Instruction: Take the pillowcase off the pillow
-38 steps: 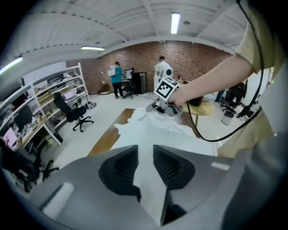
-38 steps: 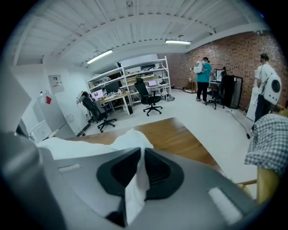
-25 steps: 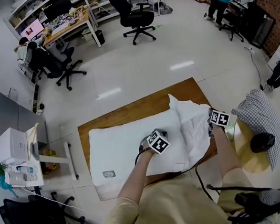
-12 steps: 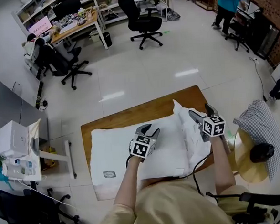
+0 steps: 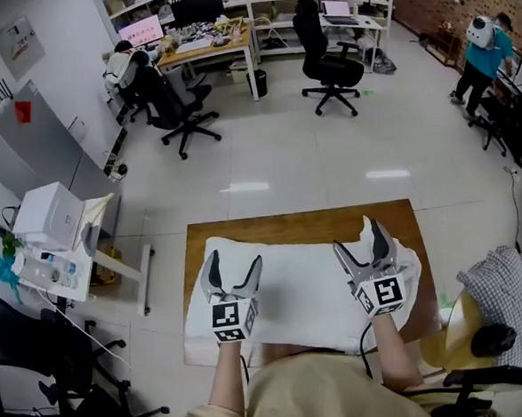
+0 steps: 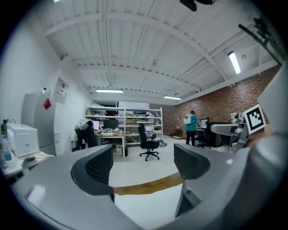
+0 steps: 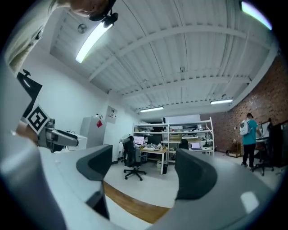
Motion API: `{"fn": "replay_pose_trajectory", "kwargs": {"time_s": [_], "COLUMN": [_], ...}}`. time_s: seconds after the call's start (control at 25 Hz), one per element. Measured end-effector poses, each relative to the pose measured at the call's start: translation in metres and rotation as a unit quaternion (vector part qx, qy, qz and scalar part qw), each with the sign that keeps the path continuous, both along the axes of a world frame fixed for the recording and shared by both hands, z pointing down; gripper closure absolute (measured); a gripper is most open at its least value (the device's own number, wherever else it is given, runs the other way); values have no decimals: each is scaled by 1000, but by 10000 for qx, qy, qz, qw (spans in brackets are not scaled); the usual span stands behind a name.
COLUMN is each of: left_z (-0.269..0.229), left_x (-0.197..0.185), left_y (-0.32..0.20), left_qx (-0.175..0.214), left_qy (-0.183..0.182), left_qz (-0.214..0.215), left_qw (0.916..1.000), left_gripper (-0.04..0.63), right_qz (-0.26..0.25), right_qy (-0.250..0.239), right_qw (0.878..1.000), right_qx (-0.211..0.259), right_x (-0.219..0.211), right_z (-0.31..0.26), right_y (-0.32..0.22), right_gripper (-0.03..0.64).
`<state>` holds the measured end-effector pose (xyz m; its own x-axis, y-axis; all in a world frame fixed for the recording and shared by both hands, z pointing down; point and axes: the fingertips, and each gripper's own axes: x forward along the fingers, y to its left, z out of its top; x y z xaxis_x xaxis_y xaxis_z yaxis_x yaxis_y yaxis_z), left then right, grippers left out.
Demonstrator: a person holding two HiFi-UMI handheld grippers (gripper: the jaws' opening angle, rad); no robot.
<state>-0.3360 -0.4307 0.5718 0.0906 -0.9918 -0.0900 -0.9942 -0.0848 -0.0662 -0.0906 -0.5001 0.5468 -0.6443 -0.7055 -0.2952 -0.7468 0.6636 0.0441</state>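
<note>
Bench of brown wood carries the soft white pillow, with the thin white pillowcase bunched at its right end. Light and limp, it seems best pinched at a loose fold. Left gripper and right gripper hover above, fingers just opened wide, empty.

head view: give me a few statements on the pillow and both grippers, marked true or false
1. The left gripper and the right gripper are both open, with nothing between their jaws. True.
2. The white pillow lies on the wooden table. True.
3. The right gripper is clamped on the pillowcase. False: the bunched pillowcase lies at the pillow's right end, and nothing grips it.
4. A person in a teal top stands right beside the table. False: that person is far across the room, near the brick wall.
</note>
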Motion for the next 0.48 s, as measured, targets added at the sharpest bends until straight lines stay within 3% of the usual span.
{"fn": "replay_pose_trajectory", "kwargs": {"time_s": [0.16, 0.48], "left_z": [5, -4], "left_x": [-25, -26], "left_y": [20, 17], "left_qx": [108, 133], "left_qy": [7, -10], "left_qz": [-361, -247], "left_qw": [9993, 9996], "left_gripper": [192, 192], "right_qz": [166, 221], "right_qy": [-21, -15], "right_qw": [9999, 9994], "right_qx": [7, -269], "right_x": [-14, -26], "right_z": [2, 14], "right_y": [9, 13], "right_gripper": [213, 216]}}
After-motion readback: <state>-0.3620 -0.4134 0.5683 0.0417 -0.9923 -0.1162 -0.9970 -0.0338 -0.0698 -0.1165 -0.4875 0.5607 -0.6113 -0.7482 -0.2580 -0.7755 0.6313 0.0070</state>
